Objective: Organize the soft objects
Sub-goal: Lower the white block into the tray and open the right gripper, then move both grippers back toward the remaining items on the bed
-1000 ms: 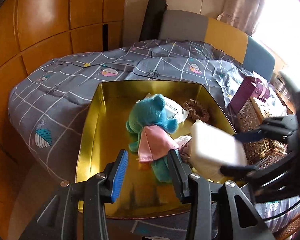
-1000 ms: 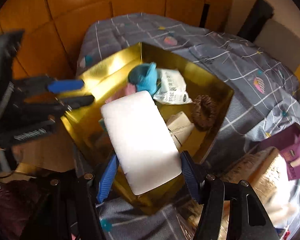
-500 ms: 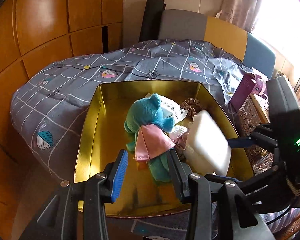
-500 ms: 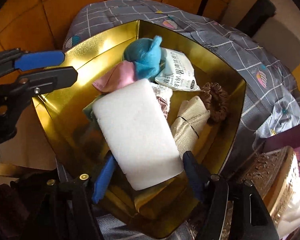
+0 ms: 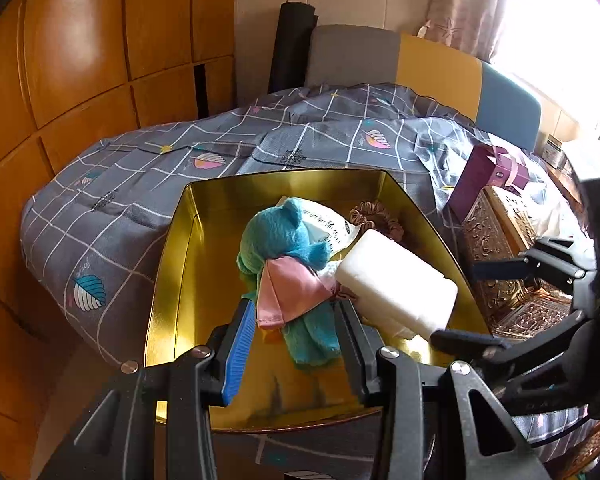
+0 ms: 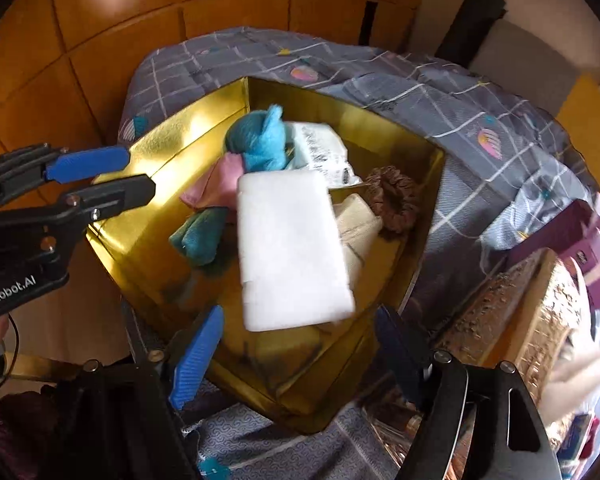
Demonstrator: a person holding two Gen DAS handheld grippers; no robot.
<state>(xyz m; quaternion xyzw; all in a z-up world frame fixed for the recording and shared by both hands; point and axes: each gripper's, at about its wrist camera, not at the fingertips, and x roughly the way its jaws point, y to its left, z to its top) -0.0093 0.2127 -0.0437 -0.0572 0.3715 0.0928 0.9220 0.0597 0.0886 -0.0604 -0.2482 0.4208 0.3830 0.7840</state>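
My right gripper (image 6: 296,354) is spread wide, pinching nothing; white rectangular foam block (image 6: 290,250) sits apart from both fingers, lying in gold metal tray (image 5: 172,276) on a teal plush toy (image 5: 276,240), pink cloth (image 5: 292,292), brown scrunchie (image 6: 394,202) and printed white packet (image 6: 324,150). My left gripper (image 5: 294,340) is spread too, empty, at the tray's near edge. Tray rests on grey grid-patterned bedspread (image 5: 112,220); orange wood-panelled wall (image 5: 60,60) behind, ornate brown box (image 5: 496,240) beside the tray
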